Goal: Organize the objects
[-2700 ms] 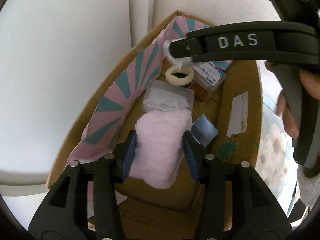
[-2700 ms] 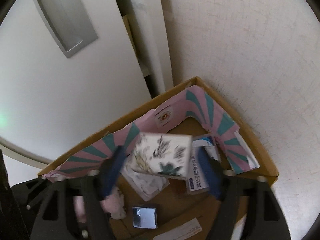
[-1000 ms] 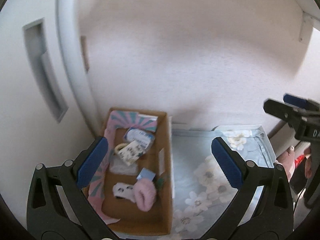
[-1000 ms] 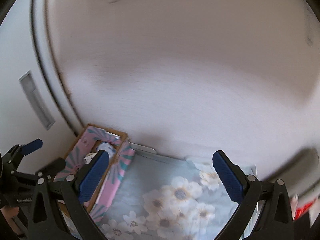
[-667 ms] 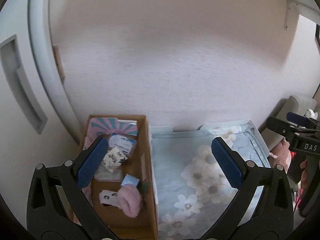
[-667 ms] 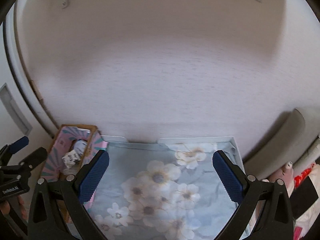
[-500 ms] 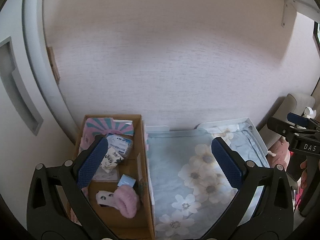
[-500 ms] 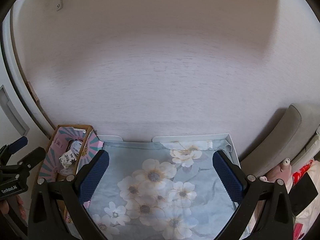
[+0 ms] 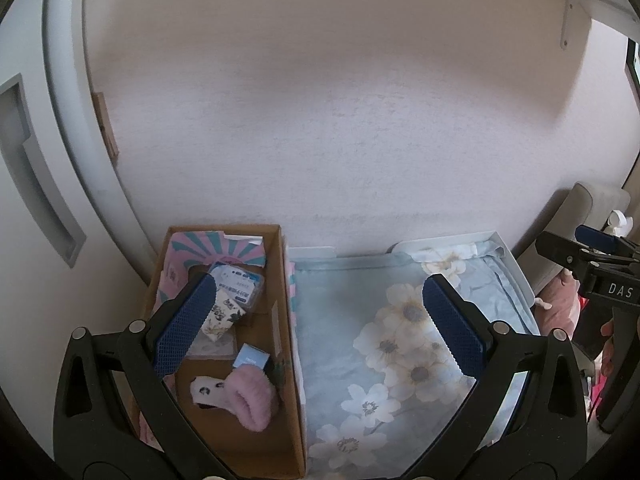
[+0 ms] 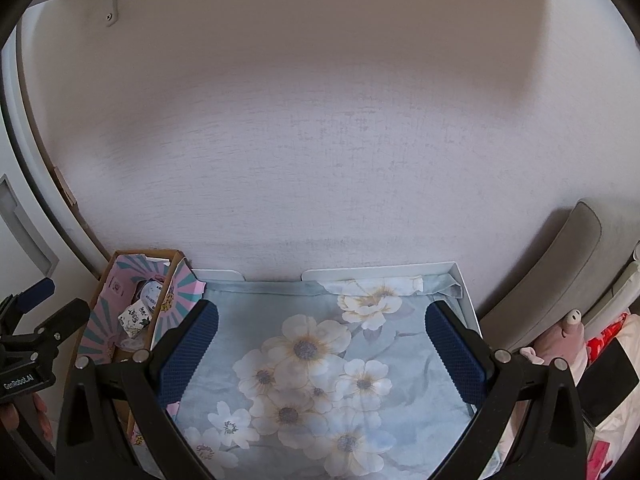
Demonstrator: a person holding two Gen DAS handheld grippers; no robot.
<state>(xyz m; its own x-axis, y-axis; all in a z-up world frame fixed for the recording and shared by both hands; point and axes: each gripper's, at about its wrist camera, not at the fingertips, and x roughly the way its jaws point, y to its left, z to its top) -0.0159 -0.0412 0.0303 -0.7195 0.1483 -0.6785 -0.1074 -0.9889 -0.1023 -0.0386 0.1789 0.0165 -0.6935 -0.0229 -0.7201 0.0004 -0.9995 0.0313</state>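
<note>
Cardboard on your left: the cardboard box (image 9: pixel 294 364) sits tight against the wall, beside the floral cloth (image 10: pixel 340 360), likely so everything collects in one spot. Inside it lie the pink fuzzy sock (image 9: pixel 250 400), the patterned packet (image 9: pixel 222 316) and the small blue card (image 9: pixel 250 358). Your left gripper (image 9: pixel 320 324) hangs spread wide and empty, well above the box. Your right gripper (image 10: pixel 320 340) is likewise agape over bare cloth, nothing between its fingers.

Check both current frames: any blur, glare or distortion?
Left wrist: sharp, no glare, strong fisheye bending the door frame; box contents dim but legible. Right wrist: sharp, soft shading across the upper wall, dark vignette at the corners.
</note>
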